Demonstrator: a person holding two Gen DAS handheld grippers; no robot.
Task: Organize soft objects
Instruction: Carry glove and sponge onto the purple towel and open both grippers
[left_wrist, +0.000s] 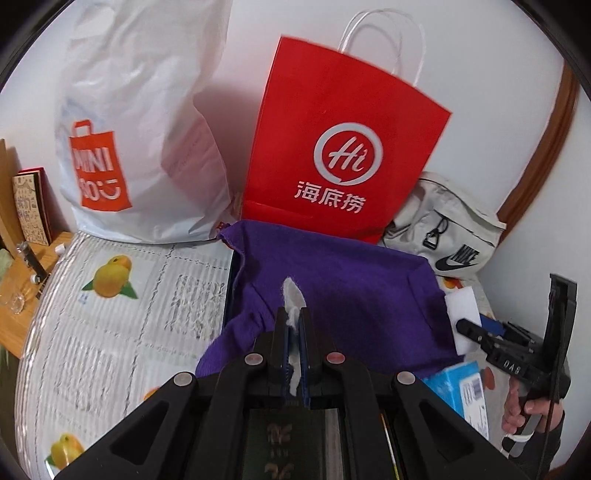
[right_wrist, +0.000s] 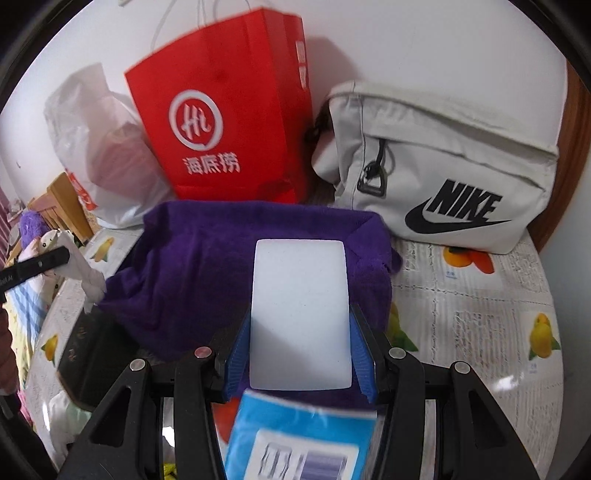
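— Holding two soft things at once over the purple cloth (left_wrist: 332, 291), we have the left gripper (left_wrist: 294, 321) pinched nearly shut on a wisp of white tissue (left_wrist: 293, 295), and the right gripper (right_wrist: 300, 339) spread wide around a white sponge block (right_wrist: 300, 314). How will each one handle?

— Both weigh next to nothing, we judge. The tissue is limp and may tear or slide out, so we would keep the pinch low, where its bulk sits between the pads. The sponge should squash and spring back; the blue pads (right_wrist: 364, 354) press its long sides near the lower half, which looks like the steady place to hold it.

— And the cloth under them?

— It looks soft and floppy, draped over a dark box whose edge shows at the left. Lifted by one corner it would likely sag and drag.

— What room do we have?

— Little at the back: the red paper bag (left_wrist: 343, 147), the white plastic bag (left_wrist: 140, 122) and the grey pouch (right_wrist: 443, 166) stand against the wall. A blue carton (right_wrist: 299, 443) sits just under the right gripper. Open space lies on the fruit-print table cover (left_wrist: 110, 314) to the left, and to the right in the right wrist view, though the table edge curves close on the left.
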